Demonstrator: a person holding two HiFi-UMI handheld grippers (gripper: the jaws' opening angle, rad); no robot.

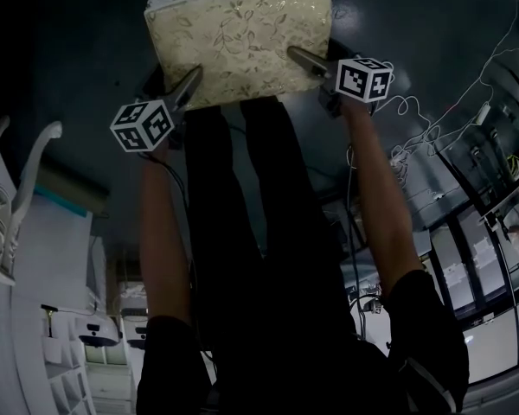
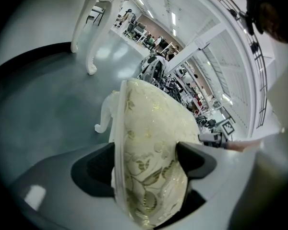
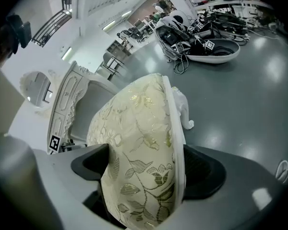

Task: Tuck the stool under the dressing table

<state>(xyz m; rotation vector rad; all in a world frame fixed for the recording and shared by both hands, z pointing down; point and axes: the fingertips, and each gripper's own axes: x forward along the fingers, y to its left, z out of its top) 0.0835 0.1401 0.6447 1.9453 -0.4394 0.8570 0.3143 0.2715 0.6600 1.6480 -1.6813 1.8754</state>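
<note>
Head view looks steeply down on the stool (image 1: 242, 37), which stands on the dark grey floor (image 1: 69, 24) right in front of the person's black-trousered legs (image 1: 268, 214). Its cream seat with a leafy gold pattern faces up. The left gripper (image 1: 190, 80) bites the near left corner of the seat and the right gripper (image 1: 298, 56) the near right corner, each with one finger lying on top of the cushion. Both bare forearms reach down to them.

From the left gripper view, the left gripper (image 2: 146, 152) has its jaws spread wide. The edge of the stool (image 2: 149, 123) fills the gap from pad to pad, the cushion against one jaw and the seat's white rim against the other, so it looks clamped on the seat. One curled white stool leg (image 2: 103, 116) shows below the rim. The white curved legs of the dressing table (image 2: 89, 32) stand well apart from the stool, with bare floor between.

The right gripper view shows the same hold. The right gripper (image 3: 144, 157) is opened wide, and the thick edge of the stool (image 3: 134, 119) is pressed between both pads. The dressing table (image 3: 69, 104), white and carved, stands behind the stool, so the stool is out in the open and not under it. A heap of cables and gear (image 3: 201, 37) lies further off on the floor.
</note>
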